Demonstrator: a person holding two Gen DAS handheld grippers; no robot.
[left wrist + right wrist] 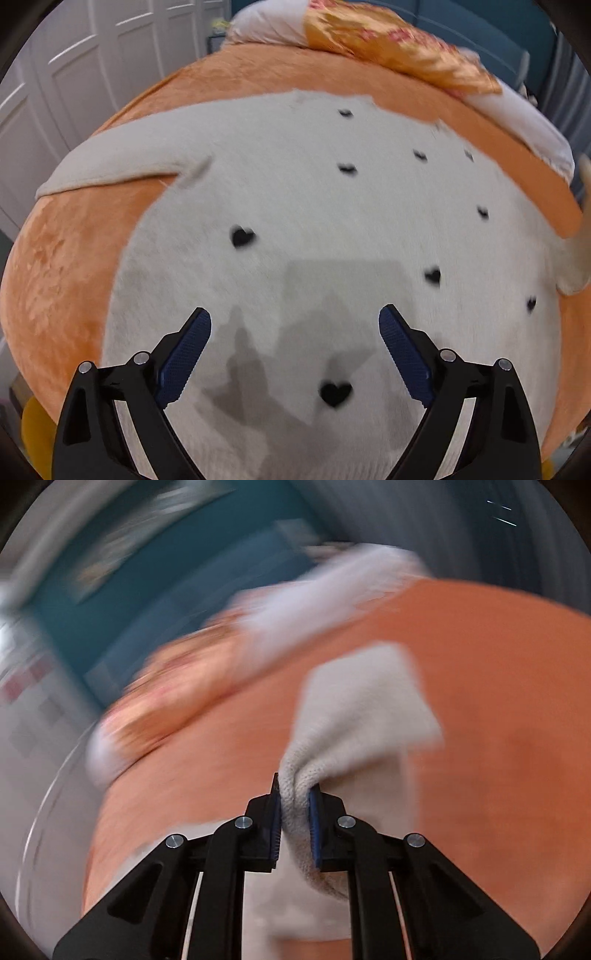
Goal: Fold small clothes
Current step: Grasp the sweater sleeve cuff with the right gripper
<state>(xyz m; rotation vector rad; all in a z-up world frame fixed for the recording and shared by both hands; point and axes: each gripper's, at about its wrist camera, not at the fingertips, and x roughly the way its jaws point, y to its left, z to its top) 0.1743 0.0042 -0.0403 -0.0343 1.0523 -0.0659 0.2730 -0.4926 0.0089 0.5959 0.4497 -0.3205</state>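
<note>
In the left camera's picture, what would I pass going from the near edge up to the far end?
Open left gripper → cream sweater with black hearts → orange blanket → gold patterned pillow → teal wall.

Motion blur is smearing the right wrist view: pillows point(207, 672) and wall point(155, 590) are showing no detail. The sweater point(332, 229) is running off the left view's lower edge, its right sleeve point(576, 258) blurring at the rim
</note>
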